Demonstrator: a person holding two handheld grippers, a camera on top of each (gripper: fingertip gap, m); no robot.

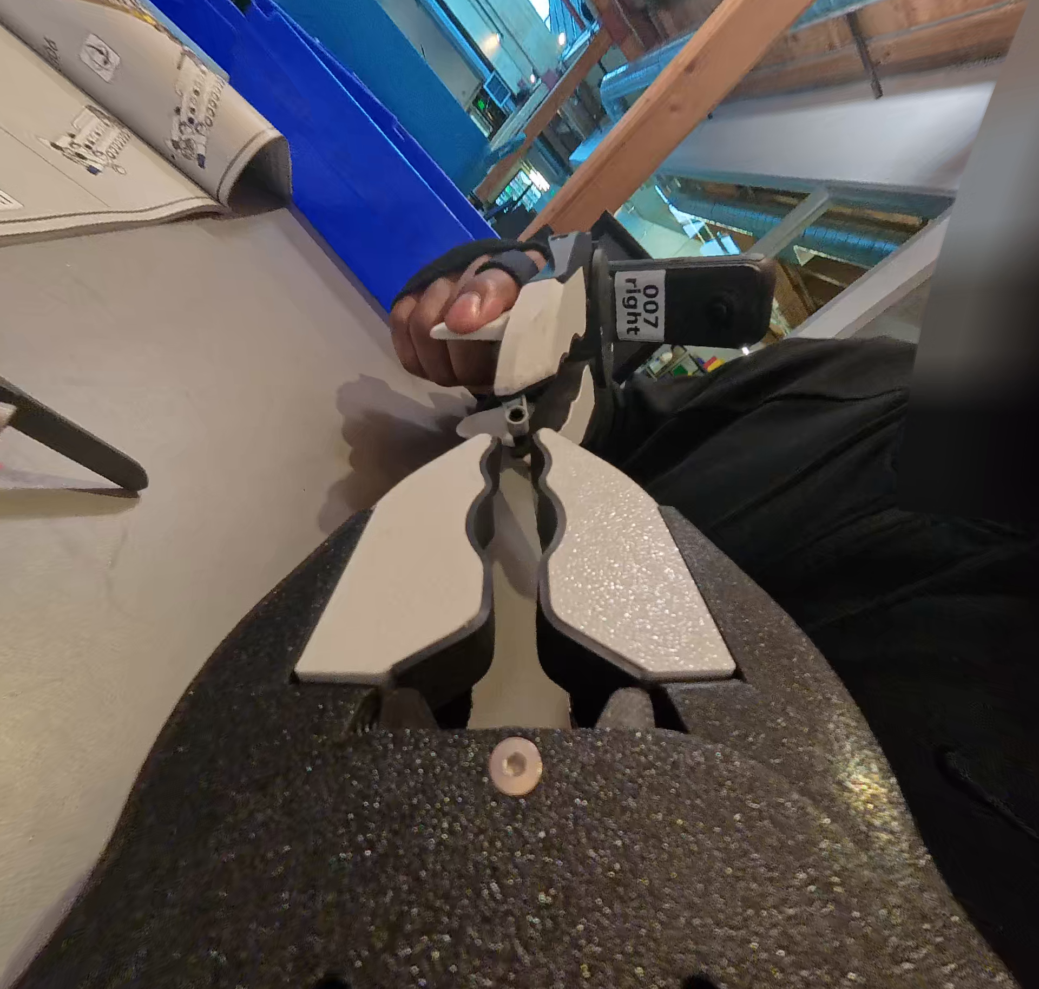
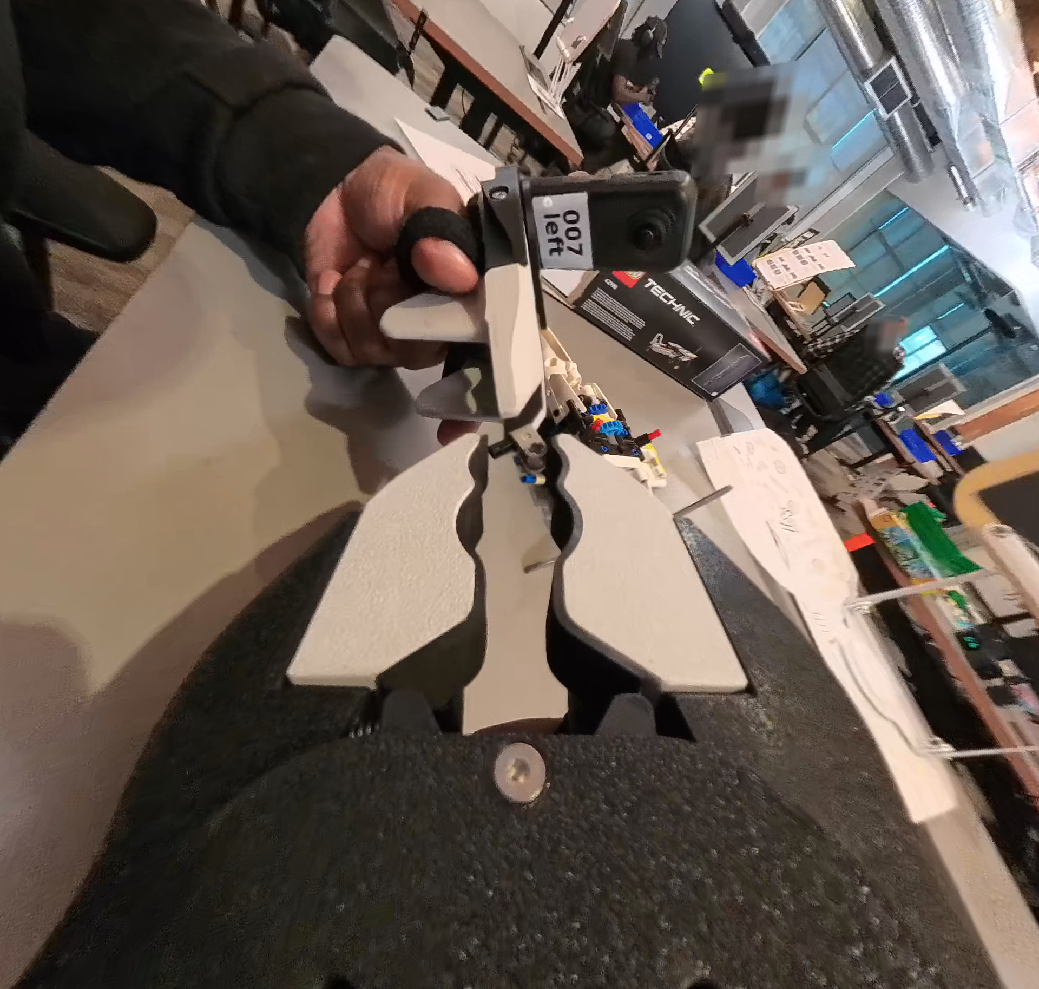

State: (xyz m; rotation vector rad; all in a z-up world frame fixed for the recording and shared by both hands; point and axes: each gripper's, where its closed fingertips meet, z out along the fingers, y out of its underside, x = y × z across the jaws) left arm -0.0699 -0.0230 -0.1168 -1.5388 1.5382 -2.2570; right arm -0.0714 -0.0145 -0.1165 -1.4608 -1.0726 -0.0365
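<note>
Grey holed connector (image 1: 516,415), black pin (image 2: 499,448) through it | my left tool (image 1: 515,444) clamps it | my right tool (image 2: 514,450) grips the pin, above the counter (image 1: 168,399).

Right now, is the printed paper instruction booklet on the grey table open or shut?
Open: the printed paper instruction booklet lies spread on the grey table, pages curling up beside the blue plastic bin.

You work over pale grey table (image 2: 168,399). On it, your left-wrist view: open instruction booklet (image 1: 112,135) at far left, blue bin (image 1: 337,135) just behind it, dark flat bar (image 1: 84,450) near left edge. Your right-wrist view: brick model (image 2: 624,439), white with blue, yellow, red bits; black box (image 2: 674,326) beyond it; white printed sheet (image 2: 787,540) at right edge.
</note>
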